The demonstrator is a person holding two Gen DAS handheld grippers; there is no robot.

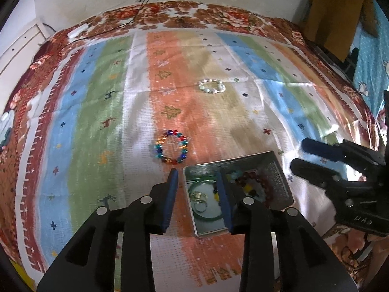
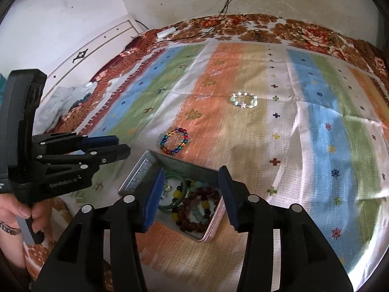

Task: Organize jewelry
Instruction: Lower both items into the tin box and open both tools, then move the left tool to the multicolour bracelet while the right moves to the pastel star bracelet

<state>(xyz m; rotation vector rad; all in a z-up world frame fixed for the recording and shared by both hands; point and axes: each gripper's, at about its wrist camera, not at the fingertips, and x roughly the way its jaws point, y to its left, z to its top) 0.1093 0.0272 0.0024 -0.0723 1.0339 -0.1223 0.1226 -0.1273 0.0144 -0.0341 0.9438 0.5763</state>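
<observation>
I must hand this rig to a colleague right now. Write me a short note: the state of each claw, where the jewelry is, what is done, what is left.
Left claw: open, empty, hovering at the near-left edge of the metal tin.
Right claw: open, empty, above the tin.
Tin: open on the striped cloth. Inside are a green bangle, a dark red bead bracelet, yellow and dark beads and some small silver pieces.
Done: those pieces are in the tin.
Left: the multicolored bead bracelet lies on the cloth just beyond the tin; the white bead bracelet lies farther away. Both probably go into the tin next.
</observation>
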